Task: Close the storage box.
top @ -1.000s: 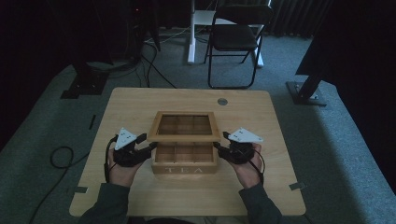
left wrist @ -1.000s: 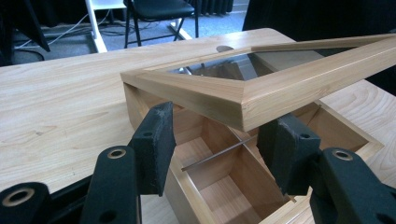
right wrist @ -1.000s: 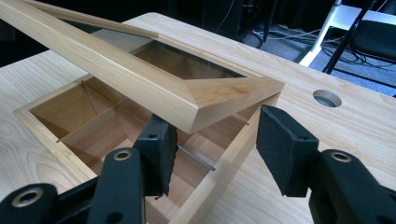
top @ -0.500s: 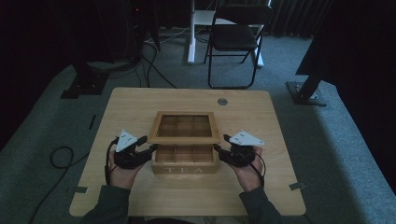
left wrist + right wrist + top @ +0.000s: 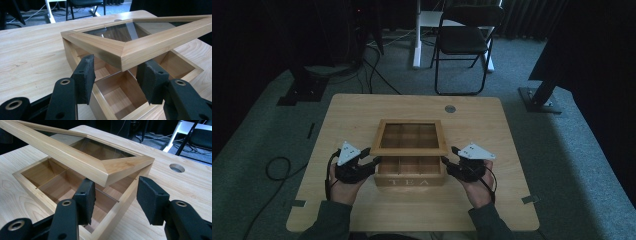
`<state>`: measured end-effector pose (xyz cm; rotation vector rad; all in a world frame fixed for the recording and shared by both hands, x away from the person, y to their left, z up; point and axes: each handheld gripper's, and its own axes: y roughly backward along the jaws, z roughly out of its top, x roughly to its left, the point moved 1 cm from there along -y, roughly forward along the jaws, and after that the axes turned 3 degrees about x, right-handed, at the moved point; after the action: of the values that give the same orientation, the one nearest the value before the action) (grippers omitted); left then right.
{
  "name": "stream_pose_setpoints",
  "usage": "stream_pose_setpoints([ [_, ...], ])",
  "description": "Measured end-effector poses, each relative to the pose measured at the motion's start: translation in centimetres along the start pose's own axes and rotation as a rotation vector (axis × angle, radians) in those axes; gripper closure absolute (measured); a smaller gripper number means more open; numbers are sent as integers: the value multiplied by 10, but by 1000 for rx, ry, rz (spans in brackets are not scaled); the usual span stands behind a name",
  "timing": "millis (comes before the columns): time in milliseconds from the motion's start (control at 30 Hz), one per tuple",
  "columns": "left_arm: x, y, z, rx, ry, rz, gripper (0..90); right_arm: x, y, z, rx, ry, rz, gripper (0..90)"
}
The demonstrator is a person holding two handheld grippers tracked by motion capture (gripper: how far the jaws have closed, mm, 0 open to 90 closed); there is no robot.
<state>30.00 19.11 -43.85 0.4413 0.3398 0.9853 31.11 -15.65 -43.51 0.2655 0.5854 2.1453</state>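
A wooden tea box (image 5: 409, 182) marked TEA stands mid-table, its inner compartments (image 5: 117, 92) bare. Its glass-paned lid (image 5: 409, 151) is tilted up at the front. My left gripper (image 5: 374, 162) is at the lid's front left corner (image 5: 121, 58). That corner hangs just above and between its pads (image 5: 85, 77). My right gripper (image 5: 451, 156) is at the front right corner (image 5: 110, 173) in the same way, its pads (image 5: 152, 200) a little below the wood. Both pairs of jaws have just been closing a little. I see no pad pressing on the lid's faces.
The box stands on a light wooden table (image 5: 362, 115) with a round cable hole (image 5: 450, 108) at the far side. A folding chair (image 5: 464, 40) and stand bases stand beyond the table. A cable (image 5: 274, 167) lies on the carpet at the left.
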Motion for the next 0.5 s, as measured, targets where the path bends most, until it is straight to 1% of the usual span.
stream_pose_setpoints([
  [200,-1,0,-2,0,2,-3,491,1,0,-3,5,-1,1,488],
  [500,-3,0,-8,13,9,-7,491,2,0,-10,3,-16,7,489],
])
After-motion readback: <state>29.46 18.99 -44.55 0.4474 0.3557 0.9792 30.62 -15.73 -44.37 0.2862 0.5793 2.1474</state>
